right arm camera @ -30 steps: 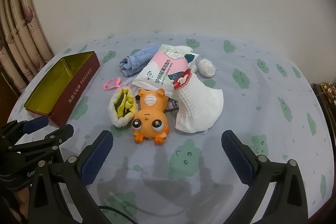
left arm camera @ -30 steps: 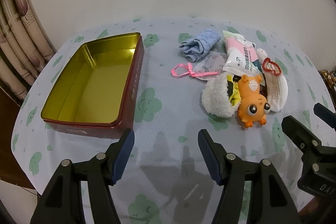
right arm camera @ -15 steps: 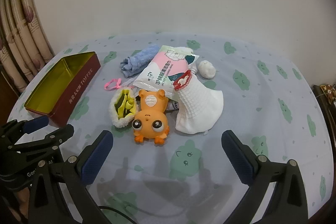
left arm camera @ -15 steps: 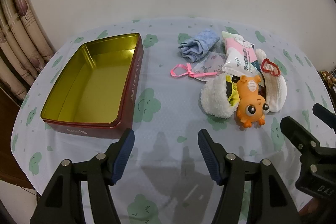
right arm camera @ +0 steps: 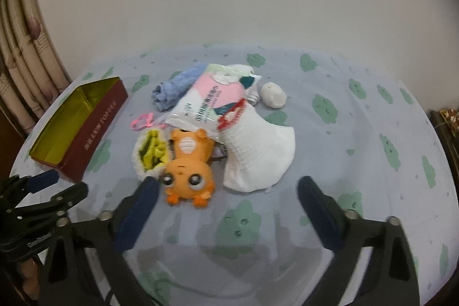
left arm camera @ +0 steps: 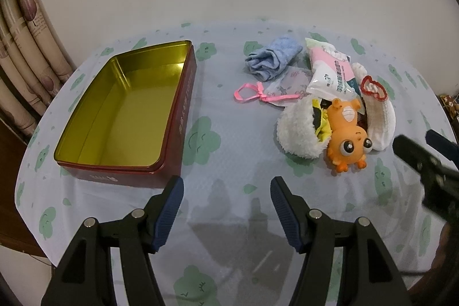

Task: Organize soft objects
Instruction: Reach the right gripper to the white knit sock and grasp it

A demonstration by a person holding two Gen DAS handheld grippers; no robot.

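Observation:
An open red tin (left arm camera: pixel 123 111) with a gold inside sits at the left, and also shows in the right wrist view (right arm camera: pixel 77 128). To its right lies a pile: an orange big-eyed toy (right arm camera: pixel 189 168), a white fluffy pouch (right arm camera: pixel 150 154) with yellow inside, a white knitted piece (right arm camera: pixel 258 151) with a red heart, a tissue pack (right arm camera: pixel 212 99), a blue cloth (right arm camera: pixel 172 88) and a pink ribbon (right arm camera: pixel 142 121). My right gripper (right arm camera: pixel 228 182) hovers over the pile's near edge, its jaws closing. The toy's head shows between the tips, untouched. My left gripper (left arm camera: pixel 226 185) stands open over bare cloth.
A small white ball (right arm camera: pixel 274 95) lies behind the knitted piece. The round table's cloth (left arm camera: pixel 200 139) has green cloud prints. Curtains (left arm camera: pixel 25 53) hang at the left, and a pale wall stands behind the table. The right gripper's arm (left arm camera: pixel 424 159) shows at the right edge.
My right gripper has moved forward and slightly down toward the orange toy, and its jaws have narrowed. The left gripper has kept still.

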